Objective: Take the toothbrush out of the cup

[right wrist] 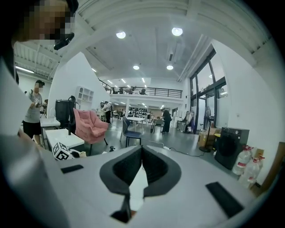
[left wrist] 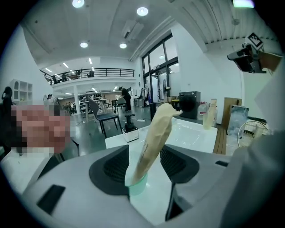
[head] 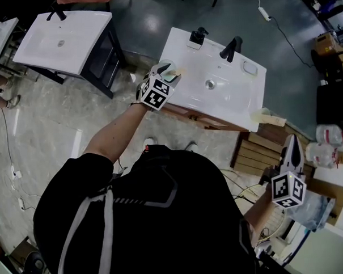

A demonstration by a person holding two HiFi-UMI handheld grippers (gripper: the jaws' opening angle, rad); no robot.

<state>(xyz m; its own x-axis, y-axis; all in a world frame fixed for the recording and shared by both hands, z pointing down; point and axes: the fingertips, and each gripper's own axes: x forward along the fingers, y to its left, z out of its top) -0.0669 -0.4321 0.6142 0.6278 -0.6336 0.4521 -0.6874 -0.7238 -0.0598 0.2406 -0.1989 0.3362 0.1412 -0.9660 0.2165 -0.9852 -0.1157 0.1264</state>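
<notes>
1. Left gripper view, closest: a mint-green cup point(left wrist: 137, 183) sits deep between the jaws of the left gripper point(head: 164, 71). The jaws are apart. The left pad is just beside the rim and there is a clear gap on the right pad's side. The head view shows only a green sliver of the cup at that gripper's tip.
2. The toothbrush point(left wrist: 156, 138) stands in the cup inside a beige paper sleeve, so the brush itself is hidden. Its long axis leans up and to the right, away from the camera, and the sleeve's top end is folded over to the right.
3. The pads are dark and ribbed and the gripper shells are smooth grey. The cup is smooth and round.
4. Head view only: the cup is at the near left corner of a glossy white washbasin point(head: 232, 97), which is the surface here. I can't tell whether it is resting on it or just above.
5. The right gripper point(head: 292, 145) is well off to the right of the basin. Its own view shows the jaws closed tip to tip with nothing between them.
6. Farther back on the basin are a black faucet point(head: 231, 47) and a soap dispenser point(head: 197, 37).
7. Right gripper view only: a pink armchair point(right wrist: 89, 124).
</notes>
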